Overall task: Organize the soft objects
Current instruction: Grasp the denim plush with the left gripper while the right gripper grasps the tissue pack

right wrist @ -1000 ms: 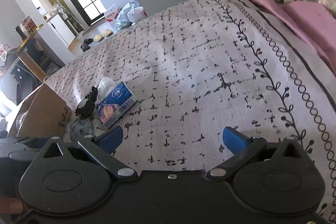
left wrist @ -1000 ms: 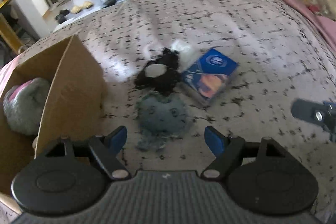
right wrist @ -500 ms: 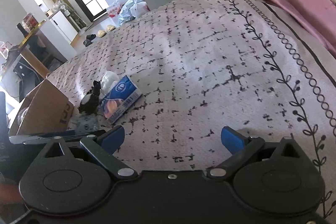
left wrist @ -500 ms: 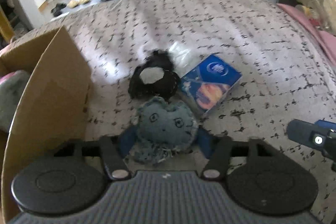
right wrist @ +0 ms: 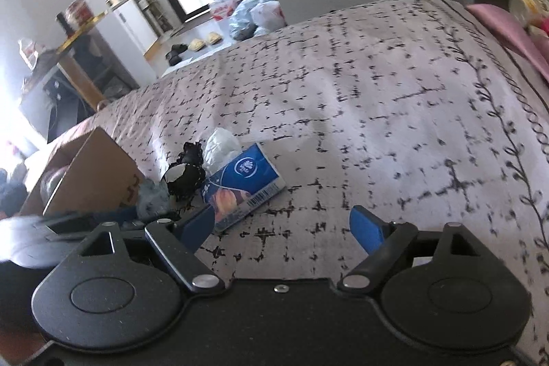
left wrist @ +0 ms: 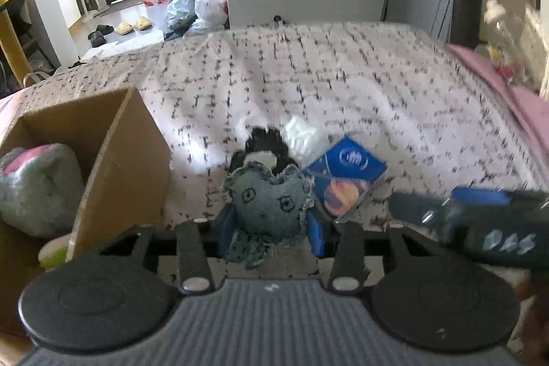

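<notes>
Bed [left wrist: 360, 81], patterned cover, carrying all items near its left edge. One cardboard box [left wrist: 113, 160] stands at that edge, open, with one grey-and-pink soft object [left wrist: 34, 187] inside. One blue tissue pack [left wrist: 346, 180] lies to the right of the box, with one black soft toy [left wrist: 264, 146] just beside it and one white crumpled item [left wrist: 302, 134] just behind. One denim soft toy [left wrist: 267, 201] is clamped between the closed left tongs [left wrist: 269, 227], apparently just above the cover. The right tongs [right wrist: 283, 225] are spread wide, holding nothing, near the pack.

Risks, as judged: the limp denim toy, pinched low on its body, could sag and slip; its frayed hem could catch the box's near wall on the transfer and tip the box; the two tongs, close together, could collide.
</notes>
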`<state>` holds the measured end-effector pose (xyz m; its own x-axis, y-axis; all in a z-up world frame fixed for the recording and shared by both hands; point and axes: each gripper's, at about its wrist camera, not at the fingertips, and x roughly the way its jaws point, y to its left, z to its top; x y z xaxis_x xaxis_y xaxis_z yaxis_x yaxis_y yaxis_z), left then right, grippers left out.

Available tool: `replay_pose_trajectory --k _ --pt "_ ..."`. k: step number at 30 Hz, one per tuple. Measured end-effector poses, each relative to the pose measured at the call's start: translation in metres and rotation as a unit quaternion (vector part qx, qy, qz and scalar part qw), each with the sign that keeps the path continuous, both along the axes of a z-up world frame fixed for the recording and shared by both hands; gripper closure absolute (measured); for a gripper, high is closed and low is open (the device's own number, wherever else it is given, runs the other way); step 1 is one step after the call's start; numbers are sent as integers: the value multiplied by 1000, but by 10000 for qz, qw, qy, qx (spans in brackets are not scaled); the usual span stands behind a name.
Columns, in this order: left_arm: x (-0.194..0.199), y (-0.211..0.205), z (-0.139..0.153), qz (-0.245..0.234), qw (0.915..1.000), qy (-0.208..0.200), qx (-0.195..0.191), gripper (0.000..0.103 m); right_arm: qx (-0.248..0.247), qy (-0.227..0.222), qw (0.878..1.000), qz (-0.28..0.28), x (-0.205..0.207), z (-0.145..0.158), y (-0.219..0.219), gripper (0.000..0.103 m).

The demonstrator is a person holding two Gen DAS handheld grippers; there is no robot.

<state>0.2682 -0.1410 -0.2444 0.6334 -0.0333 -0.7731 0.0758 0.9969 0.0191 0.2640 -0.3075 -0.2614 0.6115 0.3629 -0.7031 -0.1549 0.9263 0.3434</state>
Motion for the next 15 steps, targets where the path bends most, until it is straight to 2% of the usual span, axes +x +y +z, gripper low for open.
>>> replay_pose_trajectory --k 4,8,11,13,15 --pt "-2 4 15 0 9998 -181 -62 61 -410 -112 9988 252 1 -2 10 17" --pt "-5 12 23 12 9998 -87 -205 61 -776 -295 9957 412 1 -5 22 17" --pt "-10 18 30 14 9995 -104 -305 61 -1036 -476 9912 673 -2 -5 35 11" --pt "-11 22 33 25 9992 -127 -370 60 -1259 -599 9870 805 -3 -5 45 3" --pt "-13 27 36 61 9988 -106 -470 60 -1427 -667 9836 875 -2 -4 53 3"
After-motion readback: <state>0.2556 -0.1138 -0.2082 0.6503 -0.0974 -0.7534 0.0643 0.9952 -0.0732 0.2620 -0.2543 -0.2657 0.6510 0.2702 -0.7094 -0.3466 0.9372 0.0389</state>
